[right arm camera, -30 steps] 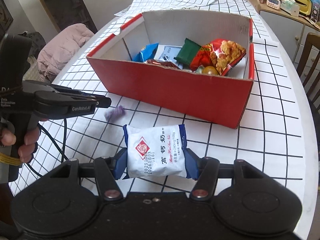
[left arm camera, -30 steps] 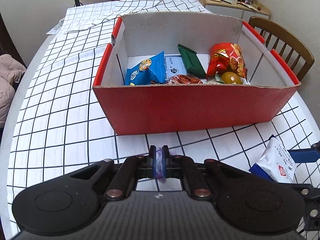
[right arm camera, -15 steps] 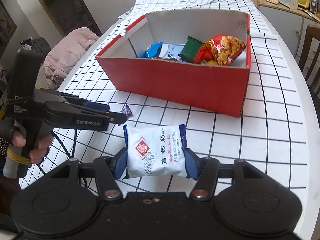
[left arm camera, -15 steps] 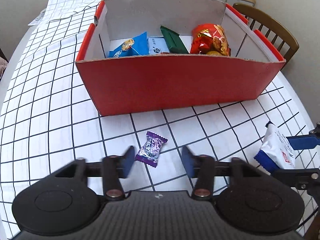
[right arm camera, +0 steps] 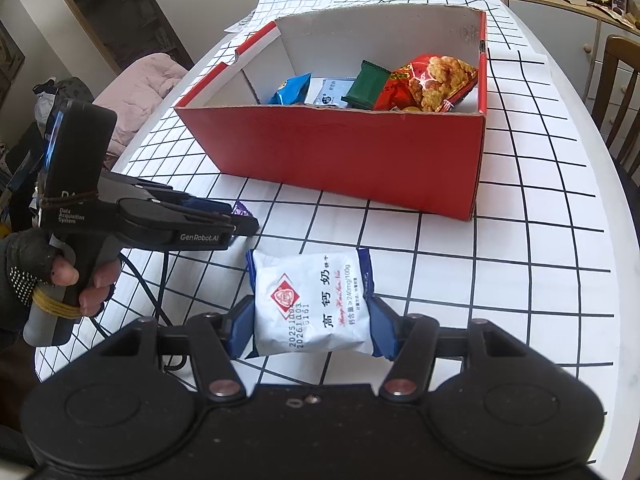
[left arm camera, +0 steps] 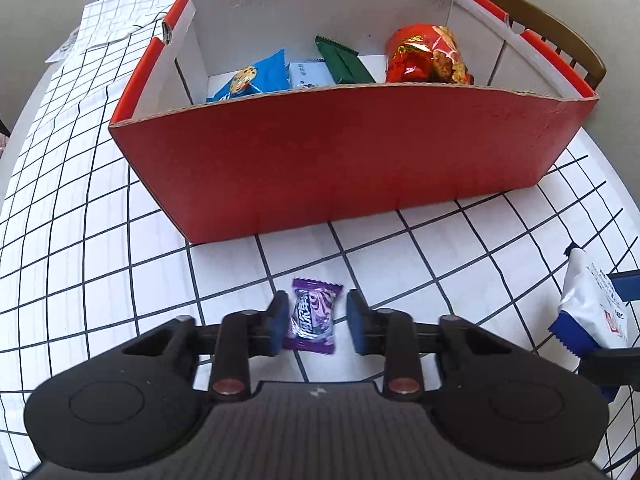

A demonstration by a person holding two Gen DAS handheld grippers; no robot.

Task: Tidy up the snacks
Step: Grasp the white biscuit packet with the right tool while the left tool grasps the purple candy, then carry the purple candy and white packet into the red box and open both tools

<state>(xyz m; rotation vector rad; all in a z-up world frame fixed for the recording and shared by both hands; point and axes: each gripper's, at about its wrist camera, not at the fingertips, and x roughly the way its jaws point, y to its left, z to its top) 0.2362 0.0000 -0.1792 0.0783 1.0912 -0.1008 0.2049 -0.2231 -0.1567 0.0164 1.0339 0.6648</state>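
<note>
The purple candy (left arm camera: 313, 314) is seen lying on the worktop (left arm camera: 460, 240) between the left gripper (left arm camera: 316, 322)'s parted fingers, long axis running toward the red box (left arm camera: 340, 152), while the white packet (right arm camera: 314, 306) is clamped by the right gripper (right arm camera: 312, 320).

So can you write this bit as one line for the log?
left tool: open around purple candy on table | right tool: shut on white milk-tablet packet | red box: snacks inside
</note>
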